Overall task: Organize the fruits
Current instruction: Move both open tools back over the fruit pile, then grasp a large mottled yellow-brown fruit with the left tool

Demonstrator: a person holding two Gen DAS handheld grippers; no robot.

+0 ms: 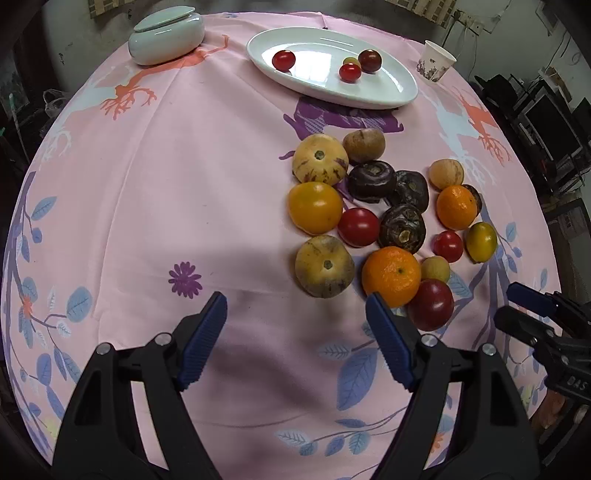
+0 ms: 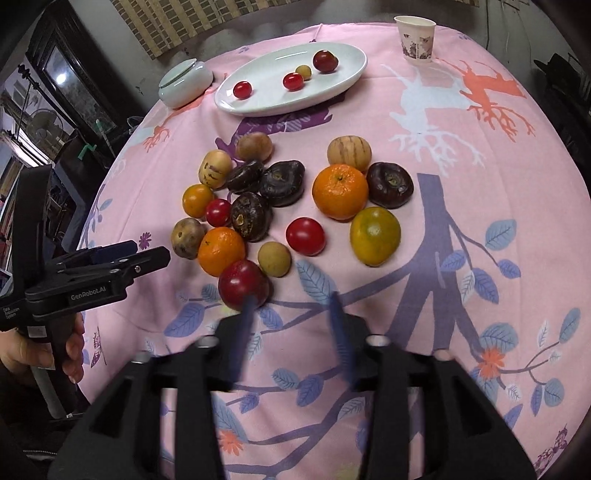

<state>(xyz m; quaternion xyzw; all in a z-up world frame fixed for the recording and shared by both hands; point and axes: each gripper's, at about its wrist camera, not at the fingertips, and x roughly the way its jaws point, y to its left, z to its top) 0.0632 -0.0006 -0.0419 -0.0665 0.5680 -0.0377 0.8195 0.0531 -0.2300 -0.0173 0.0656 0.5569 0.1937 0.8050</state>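
Several fruits lie loose on the pink cloth: oranges (image 2: 340, 191), red tomatoes (image 2: 305, 236), dark chestnut-like fruits (image 2: 282, 182), pale striped melons (image 2: 348, 150) and a dark red plum (image 2: 243, 284). A white oval plate (image 2: 258, 103) at the back holds small tomatoes (image 2: 242, 89) and a small pale fruit. My right gripper (image 2: 291, 301) is open and empty, its left finger just in front of the plum. My left gripper (image 1: 295, 299) is open and empty, near an orange (image 1: 391, 276) and a pale melon (image 1: 324, 266).
A lidded pale green bowl (image 1: 166, 35) stands at the back left and a paper cup (image 2: 415, 38) at the back right. The table's edges fall away on both sides. The left gripper shows from the side in the right wrist view (image 2: 110, 258).
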